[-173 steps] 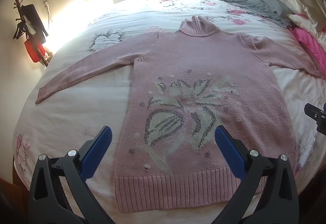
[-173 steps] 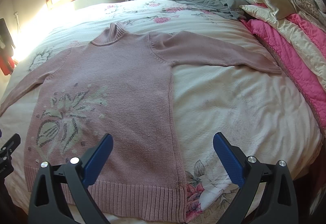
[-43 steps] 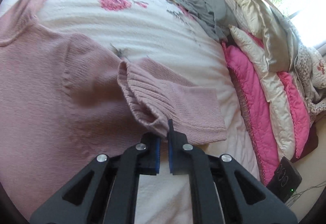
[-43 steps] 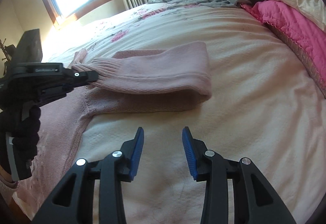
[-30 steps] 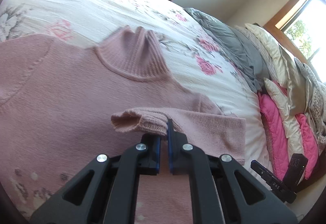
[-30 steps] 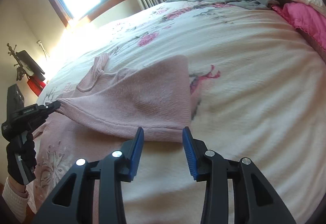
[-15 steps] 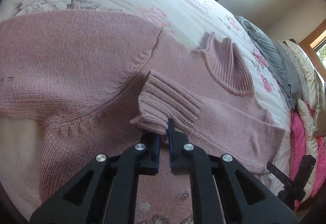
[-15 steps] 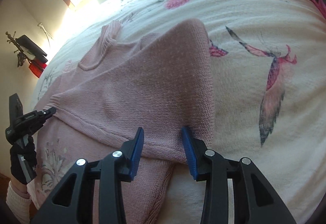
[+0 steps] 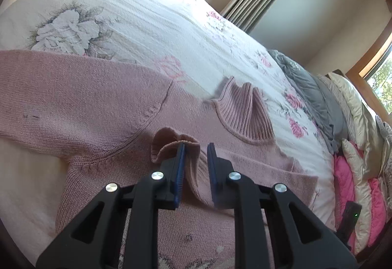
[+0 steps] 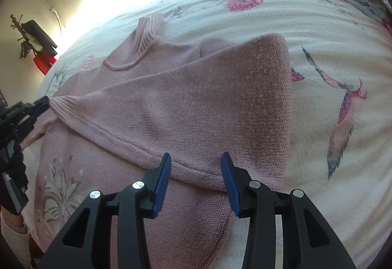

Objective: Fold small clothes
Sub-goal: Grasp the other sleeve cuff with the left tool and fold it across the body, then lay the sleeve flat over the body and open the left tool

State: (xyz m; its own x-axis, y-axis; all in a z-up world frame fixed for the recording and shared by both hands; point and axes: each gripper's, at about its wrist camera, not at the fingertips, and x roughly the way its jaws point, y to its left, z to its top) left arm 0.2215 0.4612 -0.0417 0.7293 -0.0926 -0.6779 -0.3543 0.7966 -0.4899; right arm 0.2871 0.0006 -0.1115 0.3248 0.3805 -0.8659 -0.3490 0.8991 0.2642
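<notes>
A pink turtleneck sweater lies flat on the bed, collar pointing away. Its right sleeve is folded leftward across the chest. The ribbed cuff sits crumpled on the sweater near the other armhole. My left gripper is open, with part of the cuff loose between its blue pads. In the right wrist view that left gripper shows at the far left, held by a gloved hand, its tip at the cuff. My right gripper is open just above the sleeve's near edge, close to the fold.
The floral bedspread spreads wide to the right of the sweater. A grey blanket and pink and cream pillows pile at the bed's far right. A black device rests by the pillows. Red and black items hang on the left wall.
My left gripper carried the cuff leftward across the sweater, and has now opened and let it go. My right gripper closed in on the folded sleeve.
</notes>
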